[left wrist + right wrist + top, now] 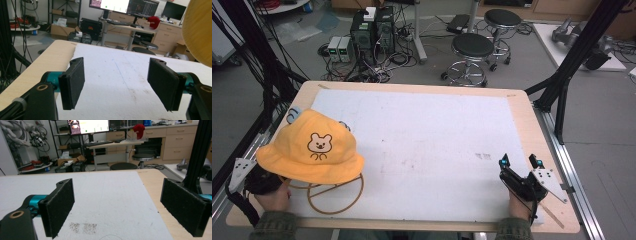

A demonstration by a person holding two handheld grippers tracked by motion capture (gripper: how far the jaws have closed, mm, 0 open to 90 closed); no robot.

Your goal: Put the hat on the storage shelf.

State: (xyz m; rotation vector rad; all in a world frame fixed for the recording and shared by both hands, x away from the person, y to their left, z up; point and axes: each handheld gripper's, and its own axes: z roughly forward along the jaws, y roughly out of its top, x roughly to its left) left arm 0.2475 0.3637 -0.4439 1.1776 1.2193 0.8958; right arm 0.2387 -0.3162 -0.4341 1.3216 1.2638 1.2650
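A yellow hat [312,147] with a little bear face [318,144] on it sits on top of a wire stand [334,196] at the near left corner of the table [522,107]; the stand's round ring lies flat on the white mat [427,145] that covers most of the table; the hat's floppy brim hangs out over the ring; in the left gripper view a piece of the yellow hat shows at the top right, up higher than the jaws; the left gripper [116,83] is just beside the hat on its left side, low by the table's edge, and its two black jaws stand wide apart with nothing between them, just bare white mat; the right gripper [520,161] is far away from the hat, near the right front corner of the table, resting close to the mat's edge; its jaws are wide apart too and hold nothing; a small grey smudge [83,227] marks the mat just in front of them.
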